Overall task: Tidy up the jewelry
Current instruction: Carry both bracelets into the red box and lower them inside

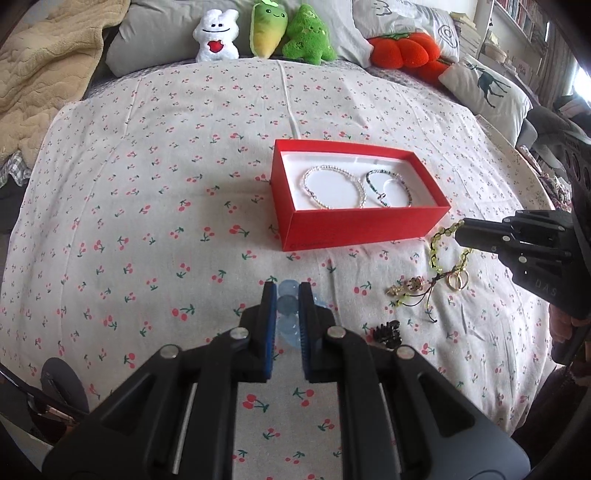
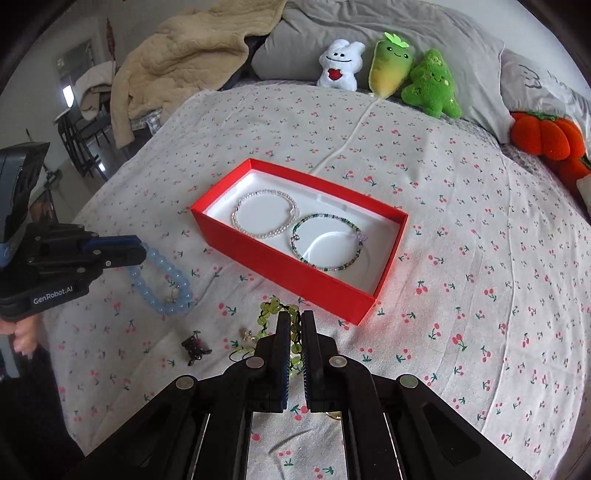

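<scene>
A red box [image 1: 343, 229] [image 2: 291, 277] with a white lining sits on the cherry-print bedspread. In it lie a clear bead bracelet [image 1: 334, 186] [image 2: 264, 214] and a dark green bead bracelet [image 1: 388, 188] [image 2: 328, 240]. My left gripper [image 1: 287, 291] [image 2: 142, 249] is shut on a pale blue bead bracelet [image 1: 288, 314] [image 2: 162, 284], in front of the box. My right gripper [image 2: 294, 319] [image 1: 458, 234] is shut on a yellow-green bead bracelet [image 2: 284, 321] [image 1: 436, 251], by the box's near right corner. Gold rings [image 1: 458, 280], a small gold charm [image 1: 406, 286] [image 2: 247, 334] and a black charm [image 1: 386, 332] [image 2: 194, 347] lie loose on the bedspread.
Plush toys line the head of the bed: a white bunny [image 1: 218, 35], a green-yellow carrot [image 1: 267, 27], a green tree [image 1: 308, 35] and an orange pumpkin [image 1: 406, 51]. A beige blanket [image 1: 44, 62] lies at the far left, and pillows [image 1: 487, 92] at the right.
</scene>
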`<state>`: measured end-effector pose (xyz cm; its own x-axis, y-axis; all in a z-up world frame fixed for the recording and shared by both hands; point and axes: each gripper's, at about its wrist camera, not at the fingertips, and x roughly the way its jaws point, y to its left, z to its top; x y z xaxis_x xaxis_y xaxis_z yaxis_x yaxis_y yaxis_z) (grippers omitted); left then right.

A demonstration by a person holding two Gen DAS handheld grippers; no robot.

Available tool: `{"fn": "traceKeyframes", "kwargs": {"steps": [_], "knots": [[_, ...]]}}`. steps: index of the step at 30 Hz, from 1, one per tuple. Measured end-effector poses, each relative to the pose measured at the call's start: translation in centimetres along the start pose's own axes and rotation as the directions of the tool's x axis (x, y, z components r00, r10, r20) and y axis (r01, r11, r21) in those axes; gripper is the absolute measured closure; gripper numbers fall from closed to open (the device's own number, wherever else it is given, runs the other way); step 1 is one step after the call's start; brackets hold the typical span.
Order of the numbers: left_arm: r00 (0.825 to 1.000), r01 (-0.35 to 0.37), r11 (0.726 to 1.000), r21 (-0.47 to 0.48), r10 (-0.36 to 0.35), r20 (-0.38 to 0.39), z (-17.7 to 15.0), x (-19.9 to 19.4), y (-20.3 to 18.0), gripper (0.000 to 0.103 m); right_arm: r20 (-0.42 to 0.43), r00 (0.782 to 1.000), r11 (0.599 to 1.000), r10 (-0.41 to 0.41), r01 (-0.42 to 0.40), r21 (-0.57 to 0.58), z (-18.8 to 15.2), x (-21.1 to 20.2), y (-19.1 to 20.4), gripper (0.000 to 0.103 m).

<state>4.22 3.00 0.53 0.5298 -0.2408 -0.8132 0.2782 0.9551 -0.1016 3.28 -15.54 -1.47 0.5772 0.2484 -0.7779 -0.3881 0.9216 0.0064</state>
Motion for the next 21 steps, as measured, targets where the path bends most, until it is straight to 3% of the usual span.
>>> {"fn": "traceKeyframes", "kwargs": {"steps": [11,21], "knots": [[0.993,0.047,0.998,-0.030,-0.043,0.114,3.5,-3.4,-1.0,0.090,0.163,0.987,0.991,-0.009,-0.013,0.131,2.8,-4.6,-1.2,0.098],[0.971,0.148,0.987,-0.064,-0.132,0.199,7.6,-3.2,-3.3,0.090,0.223,0.975,0.969,-0.024,-0.032,0.247,4.2,-5.3,-3.2,0.098]]}}
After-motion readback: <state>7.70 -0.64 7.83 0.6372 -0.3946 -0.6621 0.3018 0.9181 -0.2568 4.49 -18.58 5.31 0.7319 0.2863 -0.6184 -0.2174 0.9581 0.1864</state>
